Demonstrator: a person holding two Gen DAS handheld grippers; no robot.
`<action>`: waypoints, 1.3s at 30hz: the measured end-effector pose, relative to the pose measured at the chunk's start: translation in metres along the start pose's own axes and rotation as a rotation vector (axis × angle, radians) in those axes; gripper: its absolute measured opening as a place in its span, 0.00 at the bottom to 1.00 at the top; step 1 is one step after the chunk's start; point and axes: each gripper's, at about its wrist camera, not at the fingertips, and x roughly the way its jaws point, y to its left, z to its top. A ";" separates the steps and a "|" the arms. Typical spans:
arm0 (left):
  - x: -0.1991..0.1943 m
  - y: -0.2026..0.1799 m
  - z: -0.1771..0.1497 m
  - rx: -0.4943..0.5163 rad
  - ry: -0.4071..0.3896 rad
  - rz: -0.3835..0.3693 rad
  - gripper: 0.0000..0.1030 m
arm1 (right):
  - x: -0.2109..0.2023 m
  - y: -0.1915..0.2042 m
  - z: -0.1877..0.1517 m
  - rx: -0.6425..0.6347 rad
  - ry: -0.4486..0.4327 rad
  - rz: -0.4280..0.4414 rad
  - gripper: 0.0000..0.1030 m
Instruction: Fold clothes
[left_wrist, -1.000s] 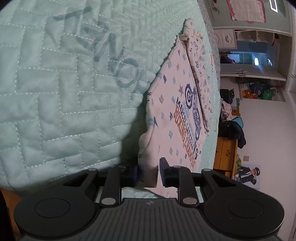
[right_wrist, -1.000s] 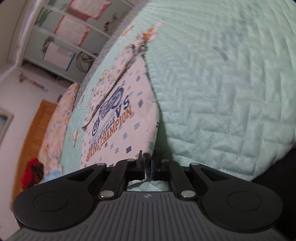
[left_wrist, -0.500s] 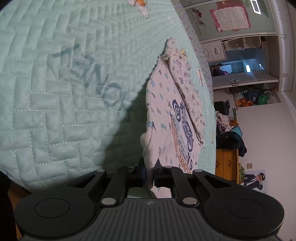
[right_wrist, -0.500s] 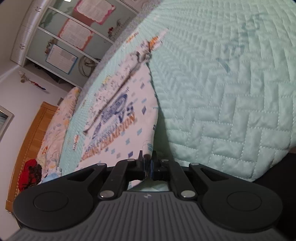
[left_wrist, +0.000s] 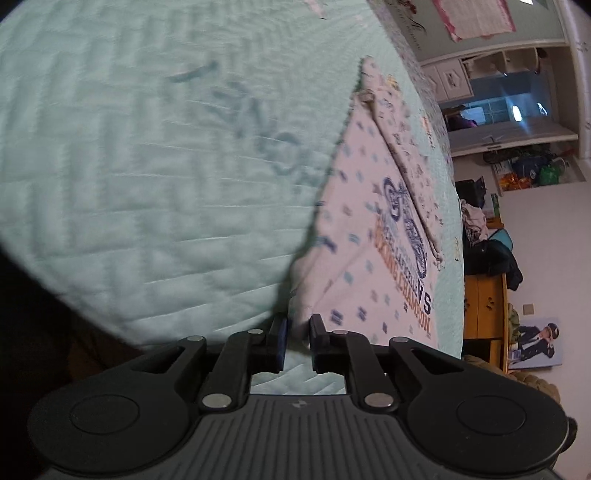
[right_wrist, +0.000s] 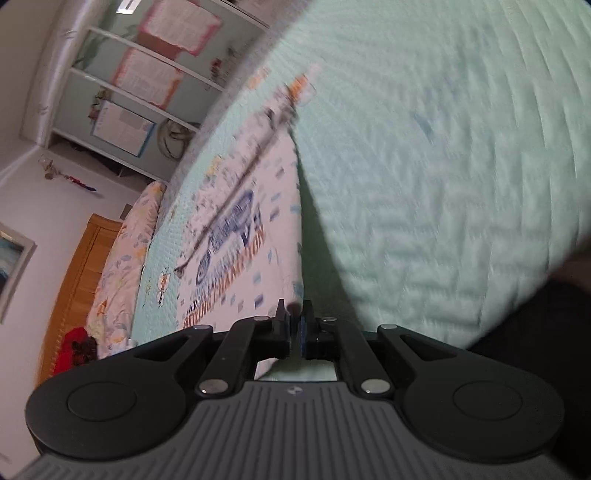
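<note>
Pale mint quilted fabric, stitched in a herringbone pattern, covers the bed (left_wrist: 147, 184) and fills most of both views; its near edge curves just ahead of the grippers, with dark space below it. On this cover lies a white T-shirt with small blue marks and a blue-and-orange "CHAMPION" print (left_wrist: 369, 266), spread flat toward the far right in the left wrist view and toward the far left in the right wrist view (right_wrist: 255, 236), leaving a broad bare stretch of quilt beside it. A second patterned garment (left_wrist: 402, 147) lies over the shirt's far part. Beyond the bed's far edge stand a wooden cabinet (left_wrist: 484, 306) and pale green shelving with posters (right_wrist: 122, 92). The left gripper (left_wrist: 297, 332) has just been easing its jaws apart; they stand a little spread, with the shirt's near corner bunched between them, and whether the pads press the cloth cannot be told. The right gripper (right_wrist: 295, 325) has its jaws nearly together, pinching the shirt's near edge, which runs up out of the narrow slit. Both views are smeared by motion, so the quilt's faint blue lettering (left_wrist: 266, 129) and the shirt's smaller text cannot be read. The gripper bodies cut off the nearest strip of bed, and the shirt's hem there is hidden.
</note>
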 end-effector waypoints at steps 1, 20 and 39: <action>-0.002 0.001 0.000 -0.001 -0.005 -0.003 0.20 | -0.001 -0.002 0.000 0.016 0.000 -0.006 0.15; 0.033 -0.053 0.053 0.102 0.117 -0.011 0.82 | -0.004 -0.009 0.002 0.078 -0.033 0.023 0.68; 0.054 -0.054 0.038 0.400 0.352 -0.146 0.21 | -0.004 -0.014 0.002 0.096 -0.039 0.031 0.68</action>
